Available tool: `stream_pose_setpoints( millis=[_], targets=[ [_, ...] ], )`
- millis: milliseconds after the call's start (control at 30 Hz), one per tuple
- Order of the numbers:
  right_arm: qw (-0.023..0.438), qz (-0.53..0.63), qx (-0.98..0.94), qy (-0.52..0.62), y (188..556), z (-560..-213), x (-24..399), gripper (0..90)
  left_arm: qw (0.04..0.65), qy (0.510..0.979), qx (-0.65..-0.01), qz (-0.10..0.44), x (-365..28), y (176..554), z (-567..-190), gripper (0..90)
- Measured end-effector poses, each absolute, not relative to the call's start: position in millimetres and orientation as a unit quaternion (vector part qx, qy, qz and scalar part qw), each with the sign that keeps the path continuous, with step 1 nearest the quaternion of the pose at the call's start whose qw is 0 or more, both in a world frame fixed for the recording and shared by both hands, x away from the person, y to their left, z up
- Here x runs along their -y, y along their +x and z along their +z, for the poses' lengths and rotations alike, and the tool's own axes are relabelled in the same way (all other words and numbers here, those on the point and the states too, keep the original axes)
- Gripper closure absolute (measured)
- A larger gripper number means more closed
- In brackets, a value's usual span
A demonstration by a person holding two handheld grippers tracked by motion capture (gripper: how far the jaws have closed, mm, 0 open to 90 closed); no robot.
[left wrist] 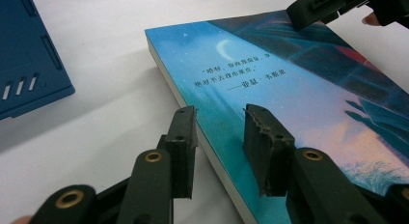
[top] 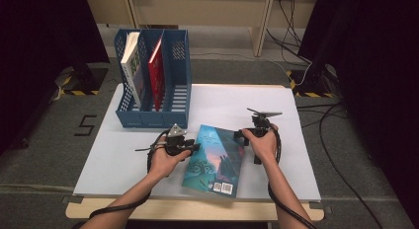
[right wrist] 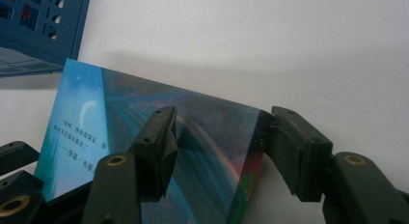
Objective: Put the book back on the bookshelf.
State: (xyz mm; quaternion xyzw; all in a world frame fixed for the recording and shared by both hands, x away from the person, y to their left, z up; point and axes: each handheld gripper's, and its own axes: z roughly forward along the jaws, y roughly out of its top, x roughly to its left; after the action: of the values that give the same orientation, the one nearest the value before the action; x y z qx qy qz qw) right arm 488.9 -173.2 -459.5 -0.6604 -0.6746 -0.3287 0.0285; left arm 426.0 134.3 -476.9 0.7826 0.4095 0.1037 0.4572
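A blue-covered paperback book [top: 215,161] is lying flat on the white counter [top: 291,155], cover side down with its barcode toward the near edge, slightly skewed and sitting between the two hands. Its near corner is resting close to the counter's near edge, while open white surface is stretching away to the right and to the far side of it.

The left tool [top: 193,147] is sitting at the book's left long edge. In the left gripper view [left wrist: 219,151] its jaws are standing apart and straddling that edge, one over the bare counter and one over the cover [left wrist: 270,89], with no pad pressing on the book.

The right tool [top: 243,134] is sitting at the book's far right corner. In the right gripper view [right wrist: 219,154] its jaws are standing wide apart on either side of that corner [right wrist: 212,147]; the right pad is lying just against the spine edge, the left pad is hovering above the cover, so nothing is being clamped.

At the far left of the counter a blue slotted file rack [top: 174,98] is standing upright with three compartments. The left one is holding a white-and-green book [top: 131,66], leaning; the middle one is holding a red book [top: 157,71]; the right compartment is standing empty. A clear strip of counter is separating the rack from the paperback.
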Motion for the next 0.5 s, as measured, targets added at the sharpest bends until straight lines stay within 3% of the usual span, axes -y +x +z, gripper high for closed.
stream_pose_setpoints(
  millis=[233, 500],
  targets=[
    [0.053, -0.337, 0.658, -0.671, 491, -463, 172, 42.2, 0.458, 0.781, -0.411, 0.102, -134, 426, -477, 63.8],
    [0.042, -0.329, 0.658, -0.677, 489, -450, 172, 54.7, 0.455, 0.783, -0.412, 0.105, -134, 426, -477, 63.8]
  ],
)
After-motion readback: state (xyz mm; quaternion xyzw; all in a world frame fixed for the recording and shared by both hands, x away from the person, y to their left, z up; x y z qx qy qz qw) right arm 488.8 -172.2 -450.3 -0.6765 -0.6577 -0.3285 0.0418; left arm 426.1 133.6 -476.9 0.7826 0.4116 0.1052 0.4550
